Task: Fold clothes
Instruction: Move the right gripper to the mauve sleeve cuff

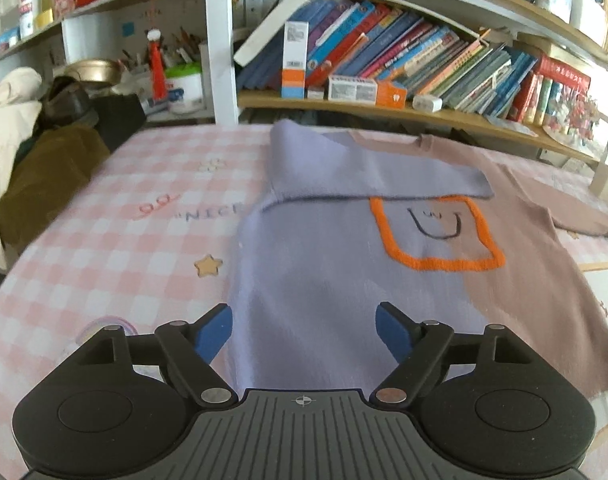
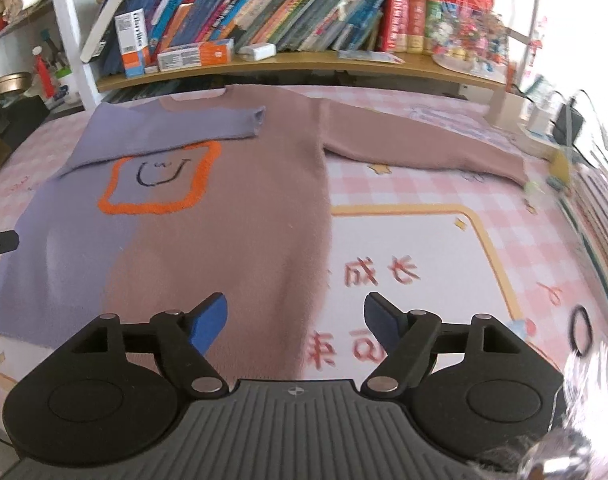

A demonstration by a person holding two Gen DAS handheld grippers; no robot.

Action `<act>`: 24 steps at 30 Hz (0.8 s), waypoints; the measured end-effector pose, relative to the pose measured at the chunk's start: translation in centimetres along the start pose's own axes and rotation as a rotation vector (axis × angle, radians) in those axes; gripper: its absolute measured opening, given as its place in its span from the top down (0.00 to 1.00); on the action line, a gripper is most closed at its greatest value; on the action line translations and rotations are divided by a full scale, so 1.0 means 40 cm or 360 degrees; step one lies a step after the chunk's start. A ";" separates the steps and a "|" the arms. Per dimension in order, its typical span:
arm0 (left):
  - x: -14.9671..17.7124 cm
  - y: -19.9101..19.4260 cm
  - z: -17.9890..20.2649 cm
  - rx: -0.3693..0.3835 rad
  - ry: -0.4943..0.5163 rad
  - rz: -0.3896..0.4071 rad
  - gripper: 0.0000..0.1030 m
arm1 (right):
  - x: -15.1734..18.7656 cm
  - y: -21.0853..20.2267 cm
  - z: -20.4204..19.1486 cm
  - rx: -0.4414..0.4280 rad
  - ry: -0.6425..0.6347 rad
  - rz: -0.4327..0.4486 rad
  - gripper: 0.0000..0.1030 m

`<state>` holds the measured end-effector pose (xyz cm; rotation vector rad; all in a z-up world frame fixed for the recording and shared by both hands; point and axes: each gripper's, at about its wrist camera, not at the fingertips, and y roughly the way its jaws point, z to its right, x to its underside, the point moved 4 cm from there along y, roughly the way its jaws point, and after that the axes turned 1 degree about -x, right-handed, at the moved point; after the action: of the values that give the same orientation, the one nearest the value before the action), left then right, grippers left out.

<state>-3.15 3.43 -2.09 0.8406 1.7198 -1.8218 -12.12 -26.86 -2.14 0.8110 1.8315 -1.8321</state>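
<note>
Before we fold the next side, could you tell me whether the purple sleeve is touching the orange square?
Touching: the right wrist view shows the purple sleeve lying across the orange square's top edge.

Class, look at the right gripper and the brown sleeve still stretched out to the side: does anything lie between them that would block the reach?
Nothing visible does. The right gripper is open over the sweater's hem, and between it and the brown sleeve there is only bare pink checked tablecloth. The black hair tie lies off to the right.

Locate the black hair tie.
In the right wrist view, the hair tie lies on the pink checked cloth, right of the right gripper, apart from the sweater.
</note>
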 end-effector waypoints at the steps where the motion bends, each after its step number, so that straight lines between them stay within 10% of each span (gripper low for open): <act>1: 0.006 0.002 0.002 0.0003 -0.0008 -0.0011 0.20 | 0.006 -0.005 0.010 0.0018 0.0020 -0.0002 0.27; 24: 0.005 0.044 0.162 -0.0165 -0.0149 -0.0131 0.14 | -0.104 0.057 0.316 0.0069 0.0183 0.0064 0.25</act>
<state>-2.68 -3.17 -3.34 0.6412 1.7951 -1.7782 -8.84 -39.94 -1.58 0.9808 1.8362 -1.8404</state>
